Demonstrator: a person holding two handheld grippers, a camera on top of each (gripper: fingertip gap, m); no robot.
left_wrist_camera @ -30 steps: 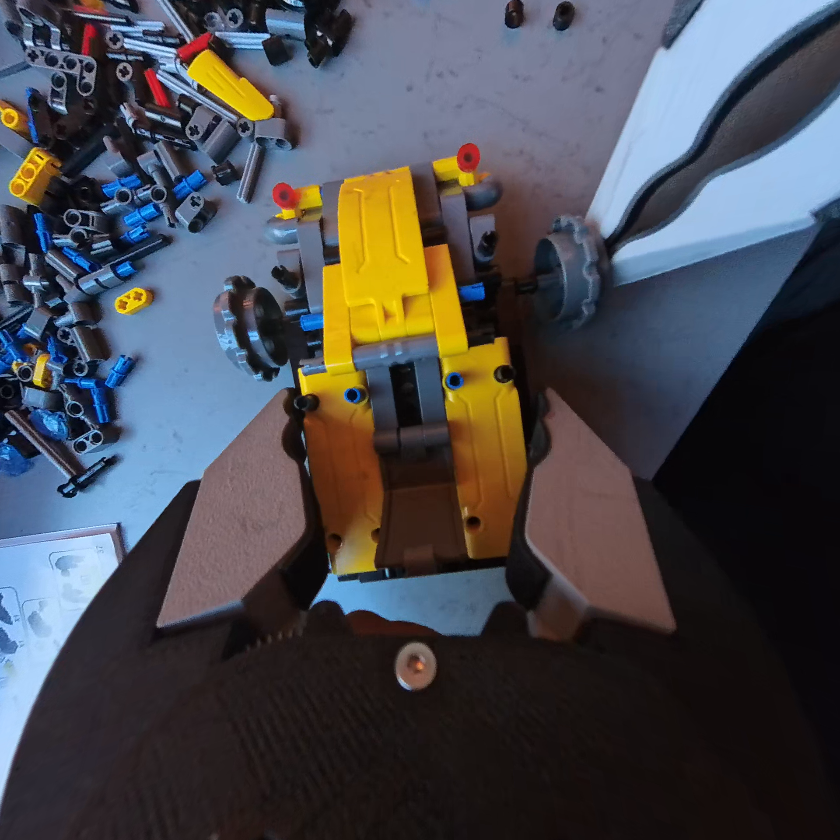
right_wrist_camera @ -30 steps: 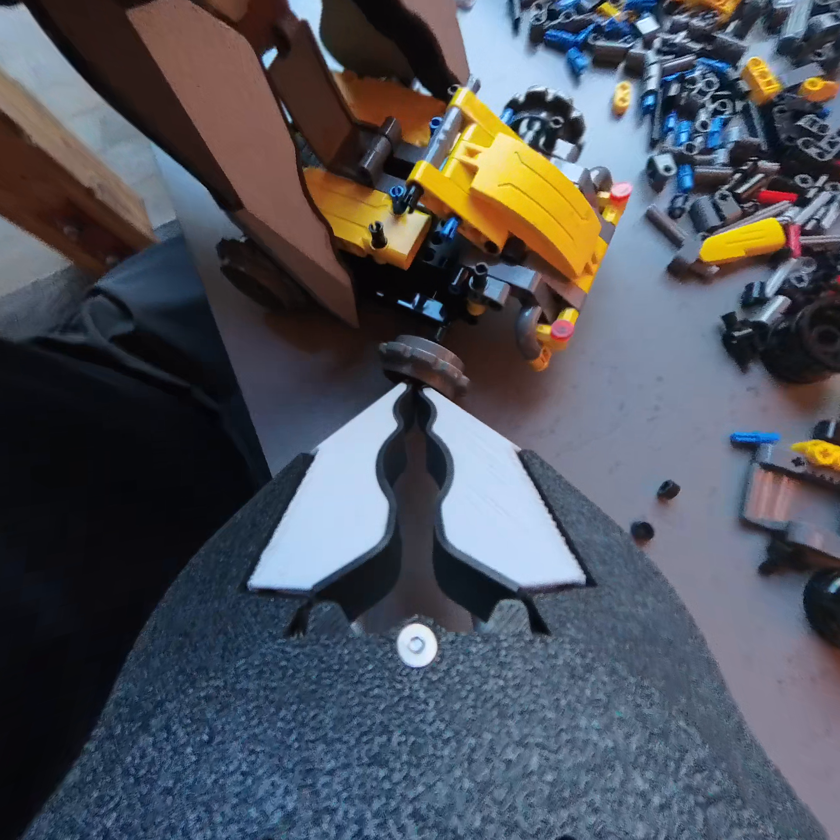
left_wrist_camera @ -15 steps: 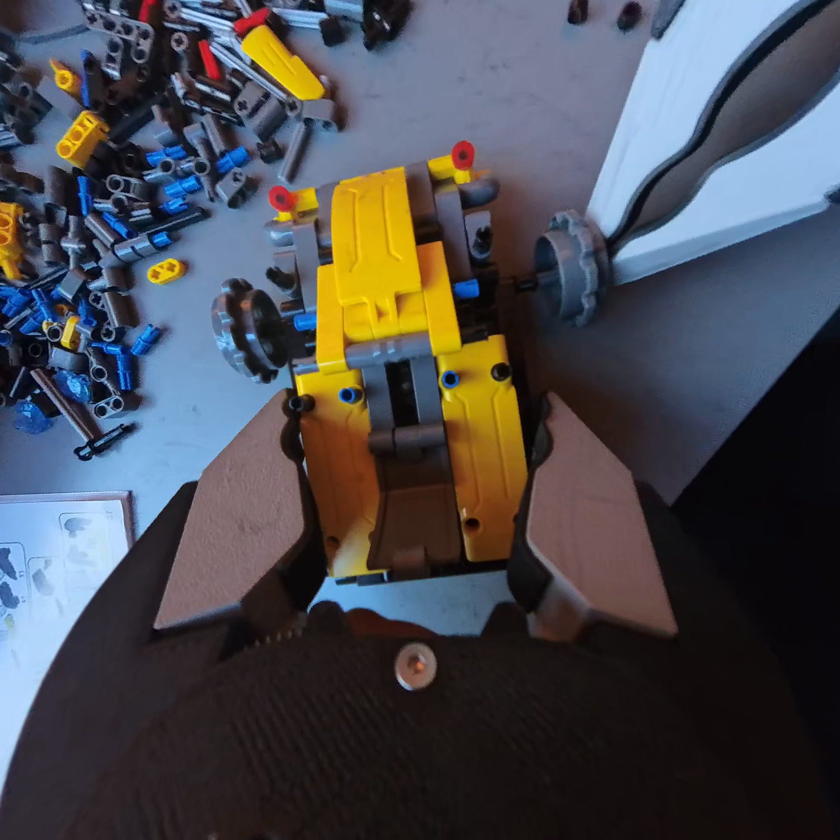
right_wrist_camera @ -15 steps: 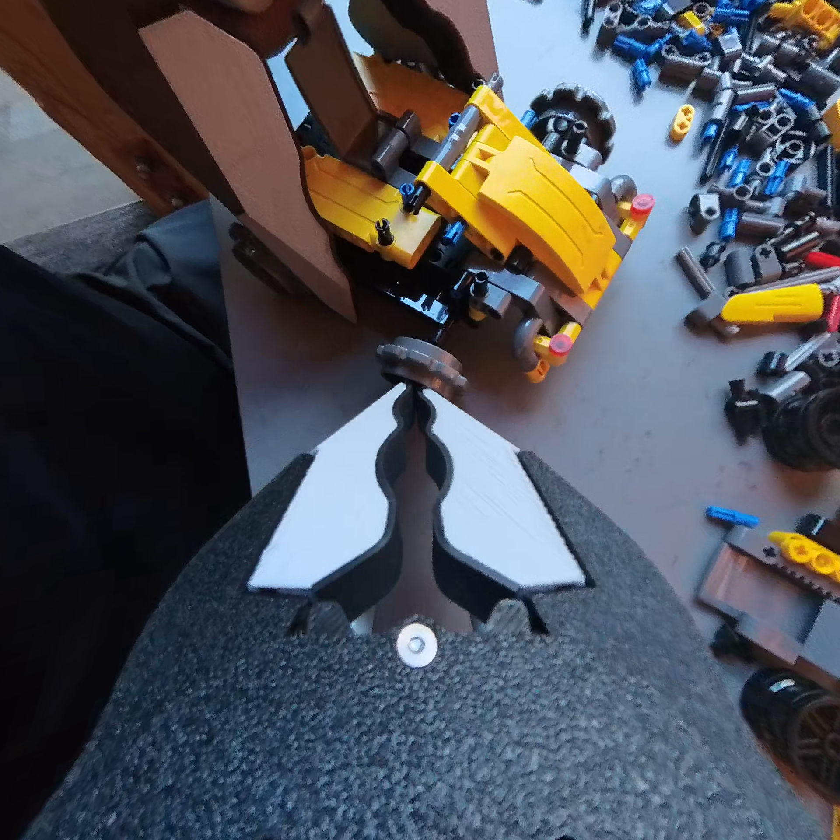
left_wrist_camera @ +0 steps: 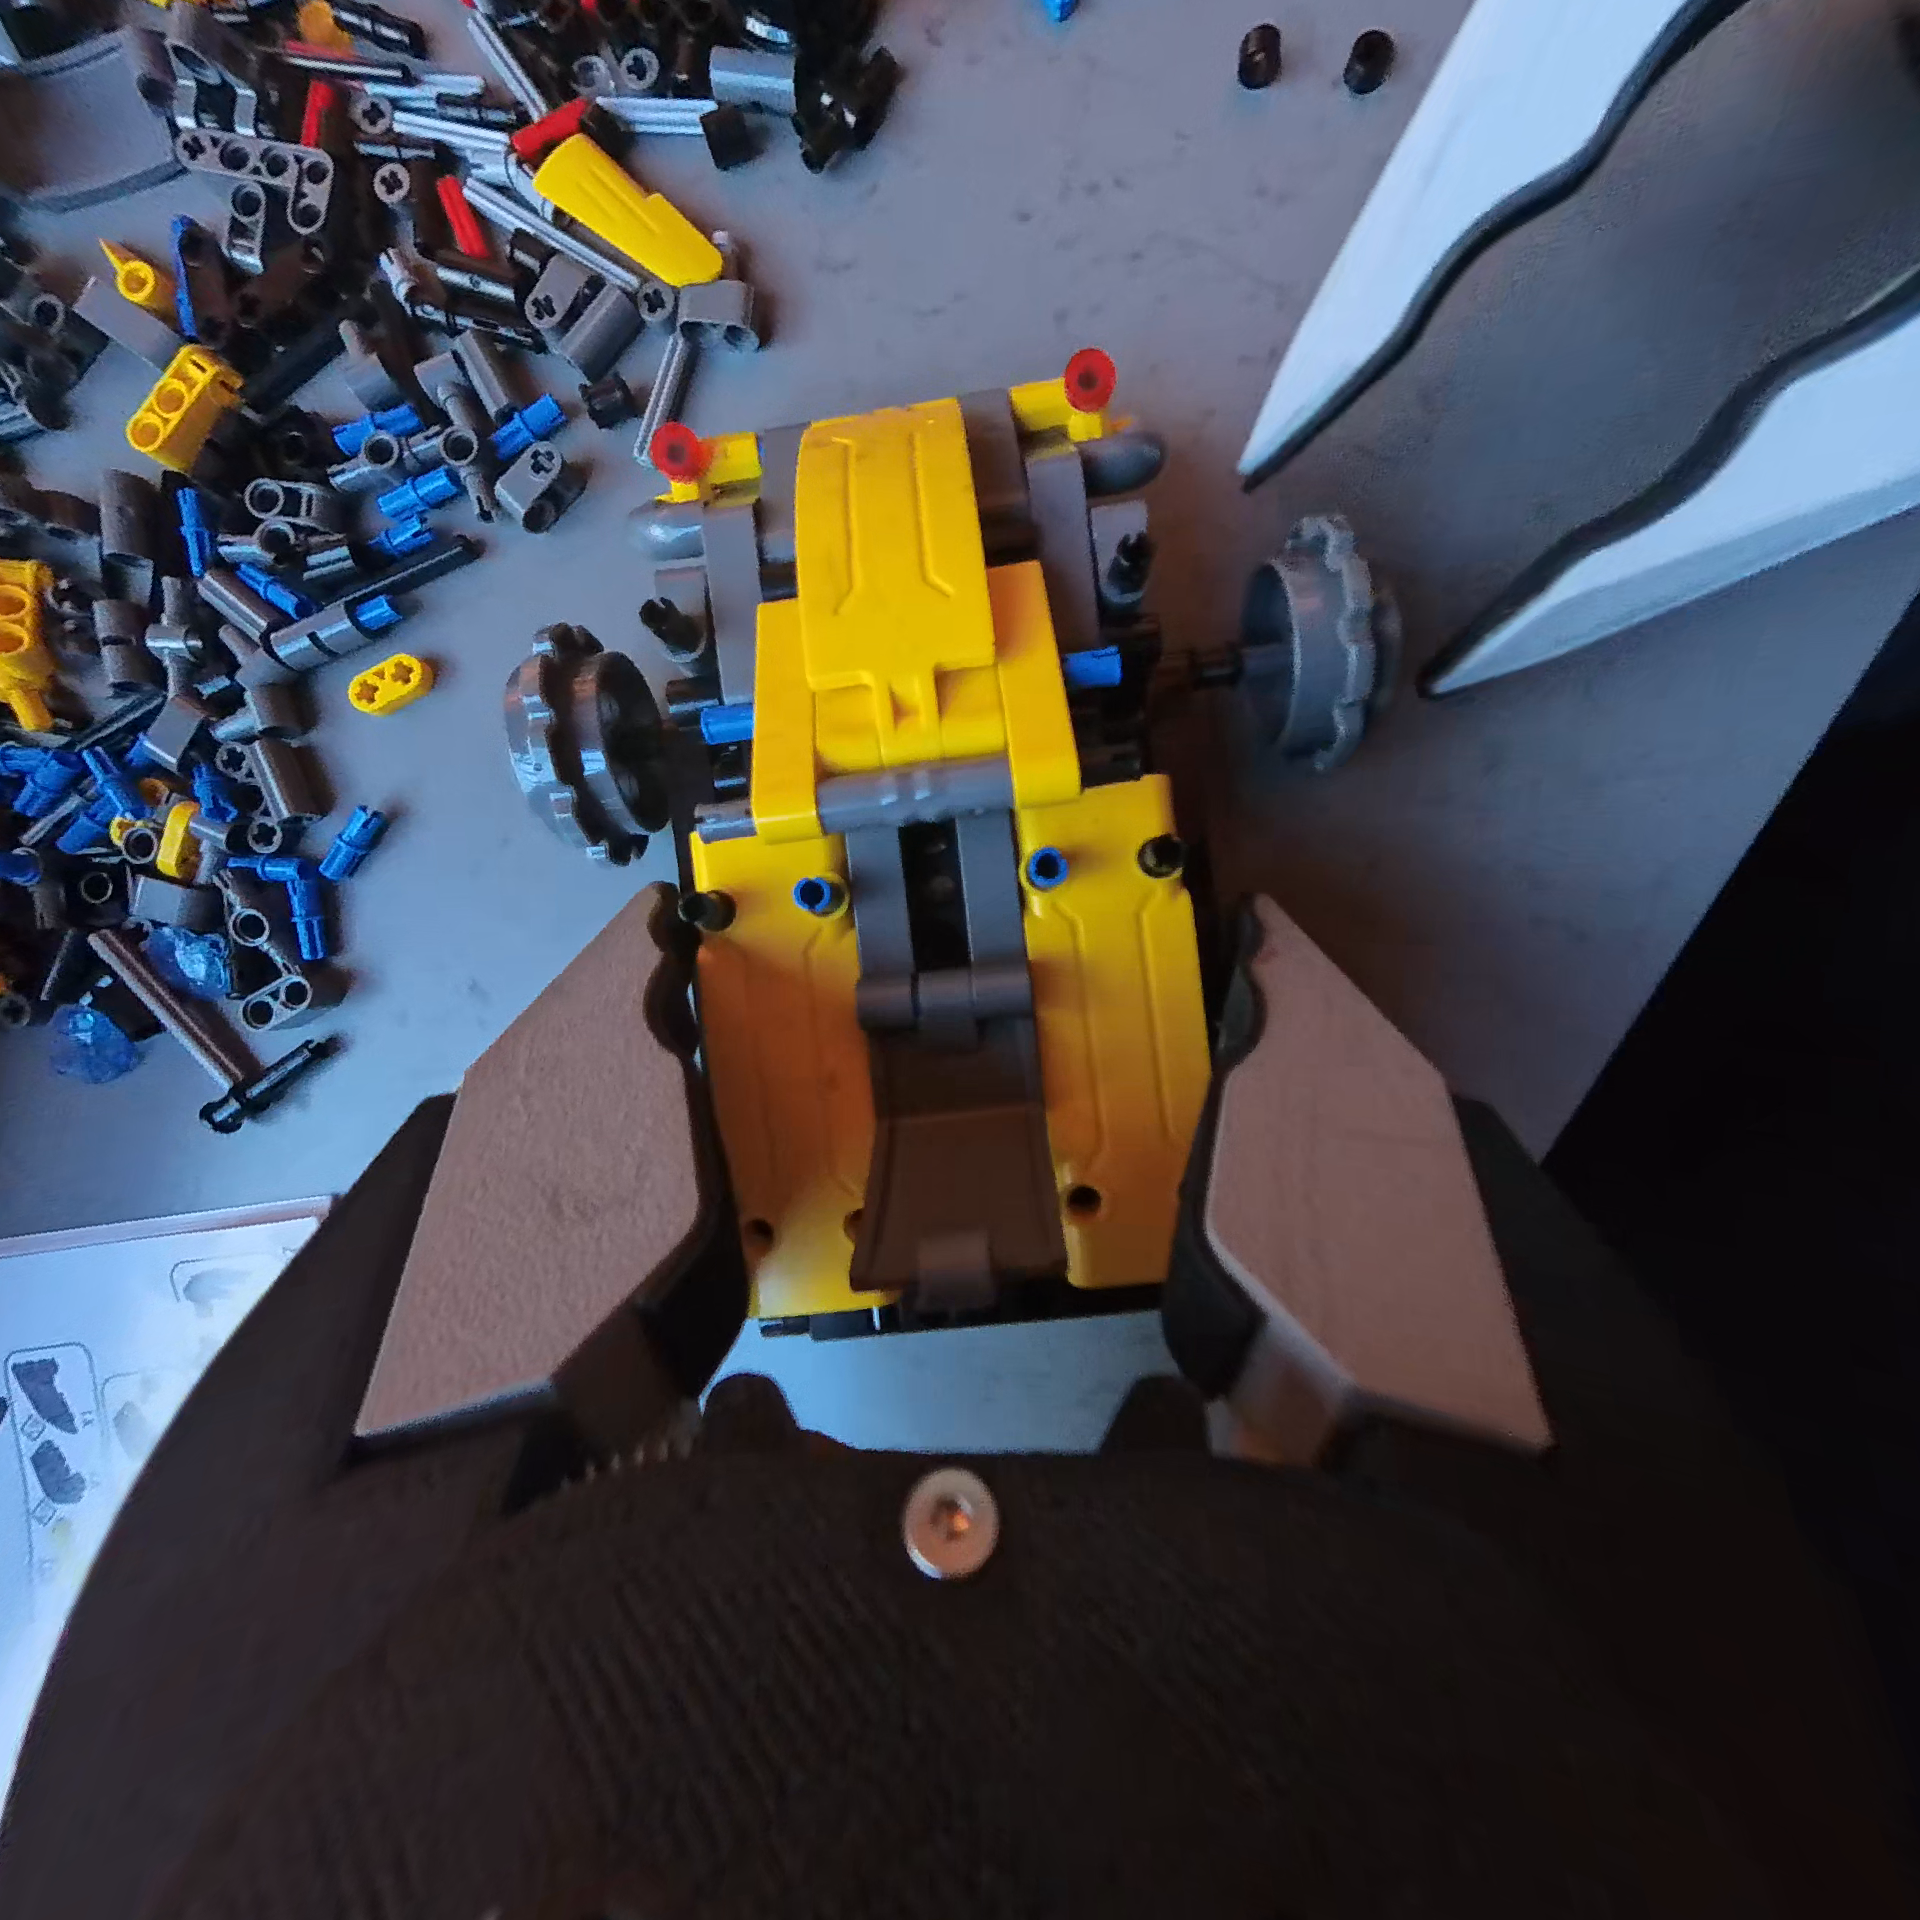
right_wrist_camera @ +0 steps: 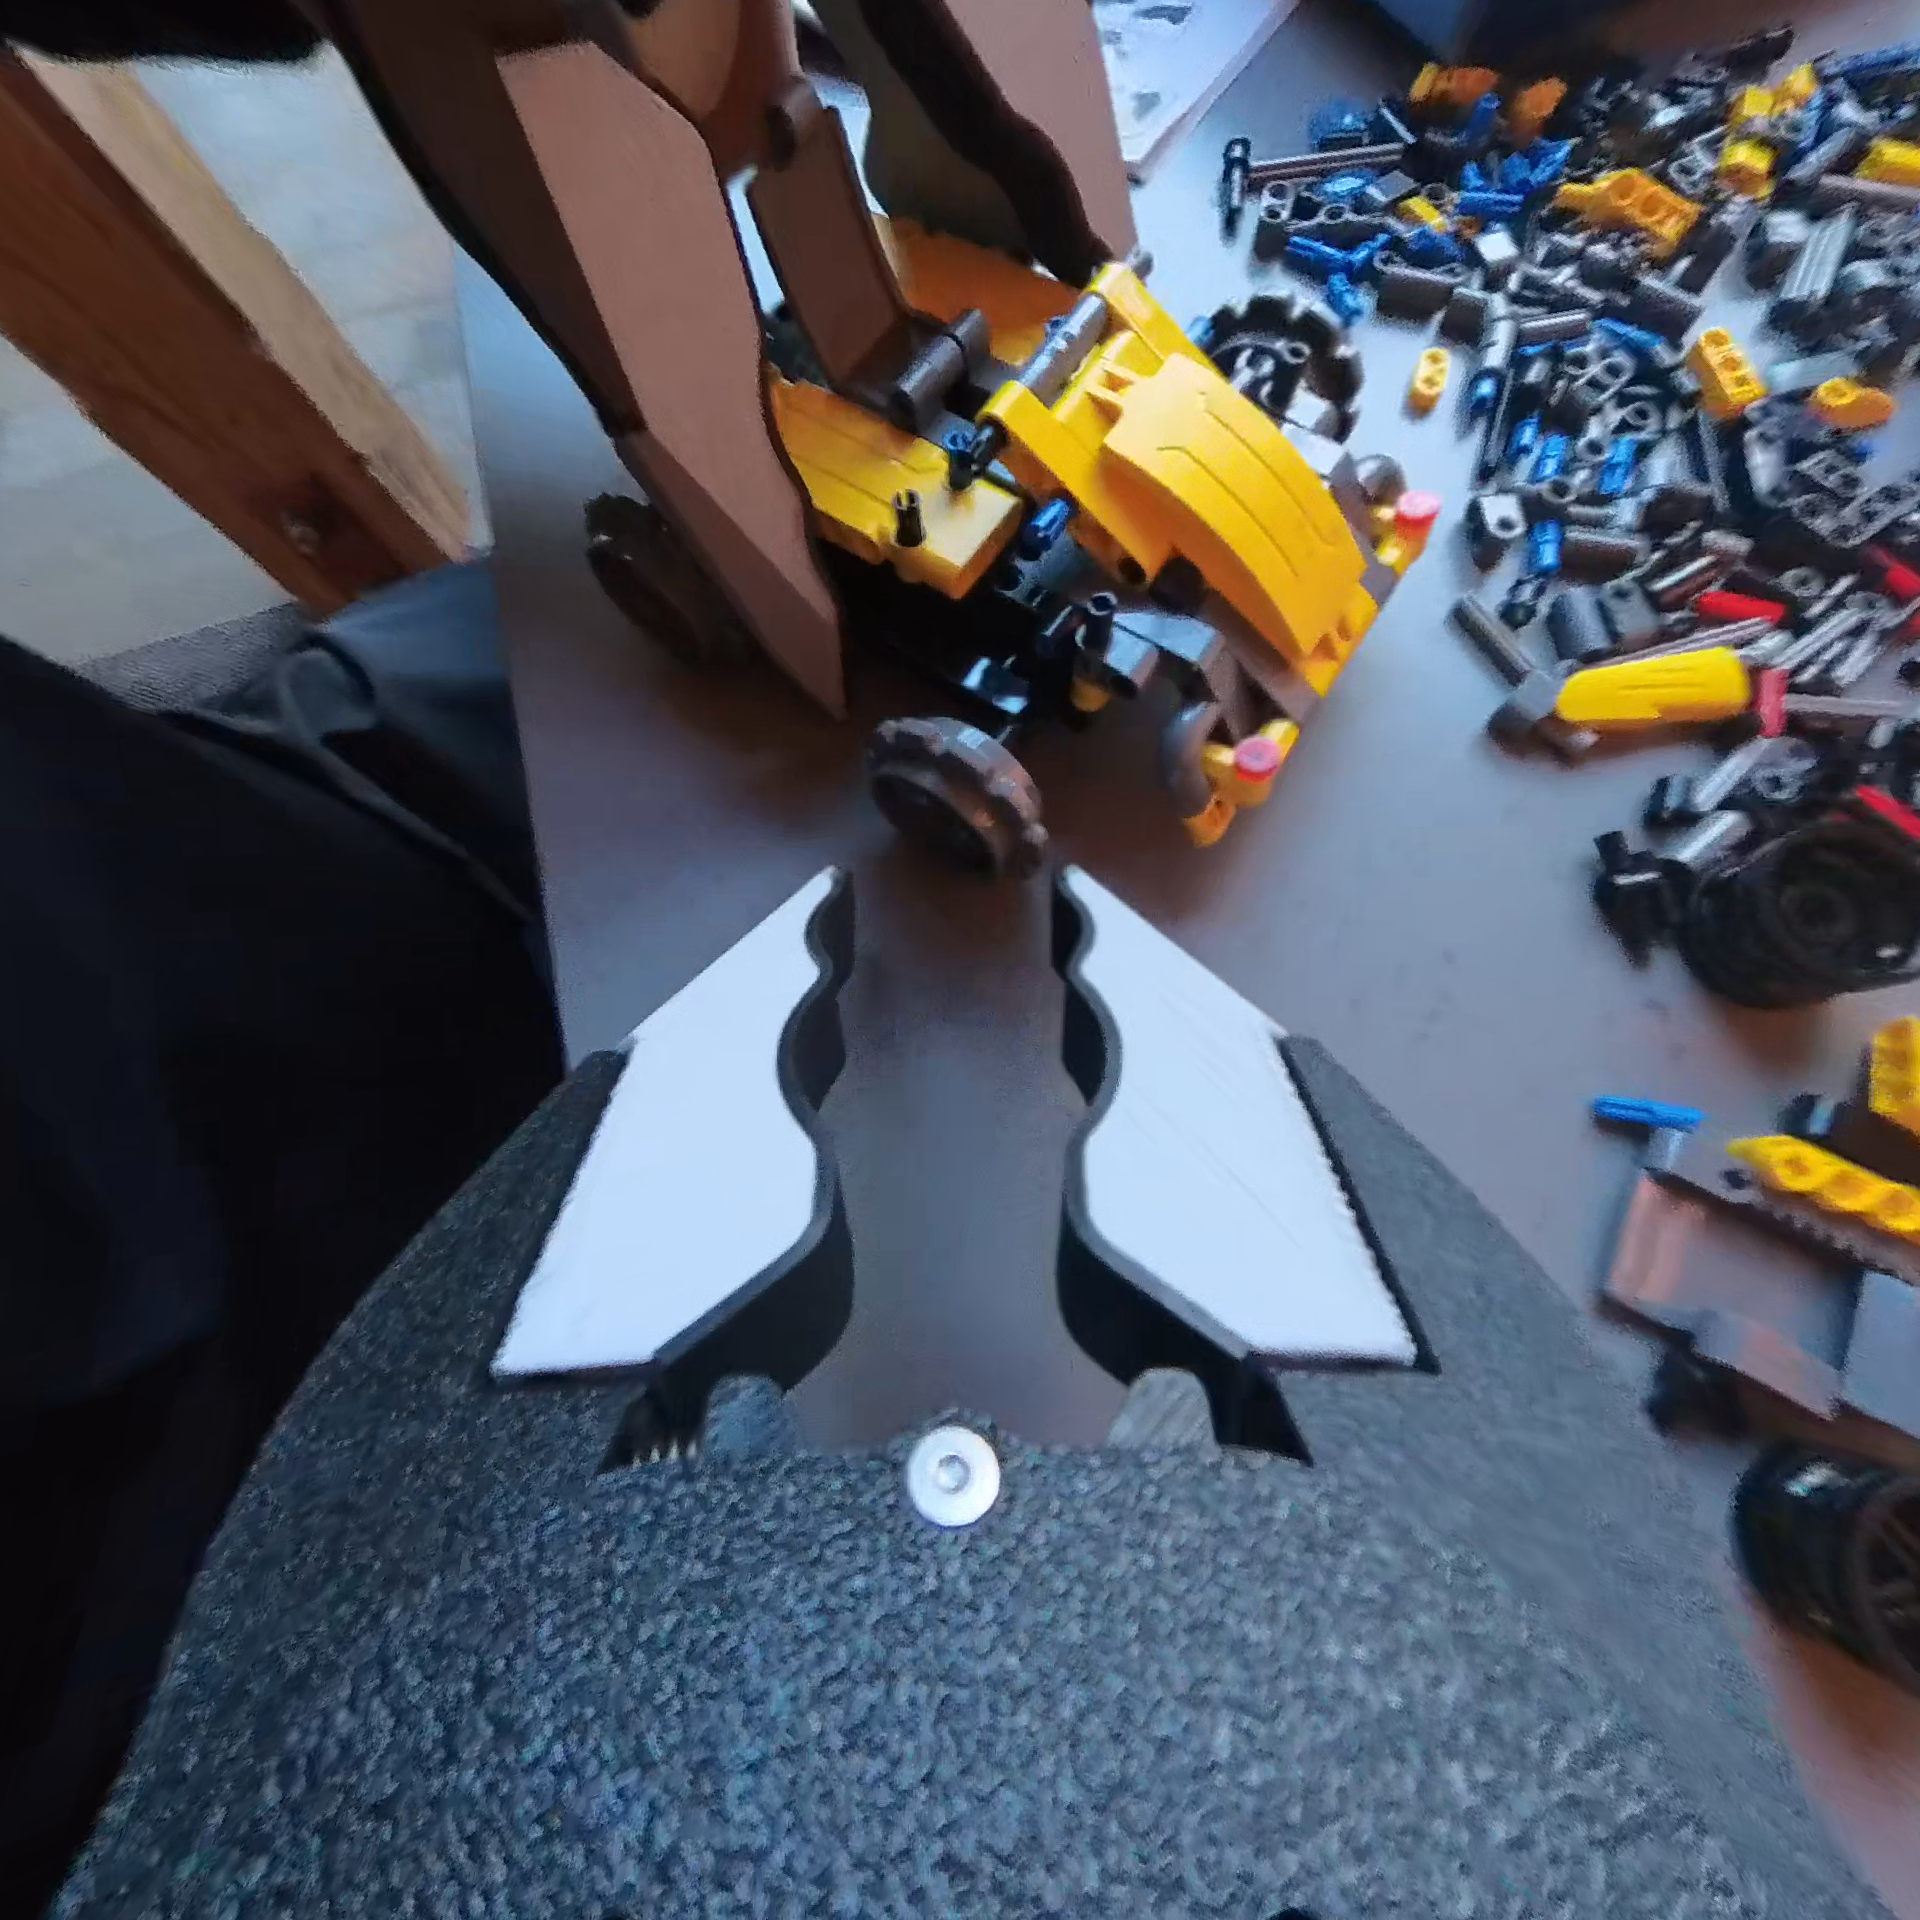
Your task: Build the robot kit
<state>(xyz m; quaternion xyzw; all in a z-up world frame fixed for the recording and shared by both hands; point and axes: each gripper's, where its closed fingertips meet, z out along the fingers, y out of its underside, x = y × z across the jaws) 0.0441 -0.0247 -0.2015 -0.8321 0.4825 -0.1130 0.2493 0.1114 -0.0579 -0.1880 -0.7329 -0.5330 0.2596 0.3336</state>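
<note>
The left hand-held gripper [left_wrist_camera: 951, 1039] pinches the rear of the yellow model [left_wrist_camera: 935, 831], which sits on the counter [left_wrist_camera: 1091, 208]. The right hand-held gripper [right_wrist_camera: 951, 883] is spread and empty, its fingertips just short of the model's grey wheel [right_wrist_camera: 956, 795]. Loose parts [left_wrist_camera: 260, 520] lie to the model's left.

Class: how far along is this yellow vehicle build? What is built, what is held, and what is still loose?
Built: the yellow vehicle has body panels and a grey hub on each side. In hand: the left gripper clamps its rear; the right gripper, jaws apart, hovers just short of the near hub. Left: loose parts and black tyres lie unused on the table.
</note>
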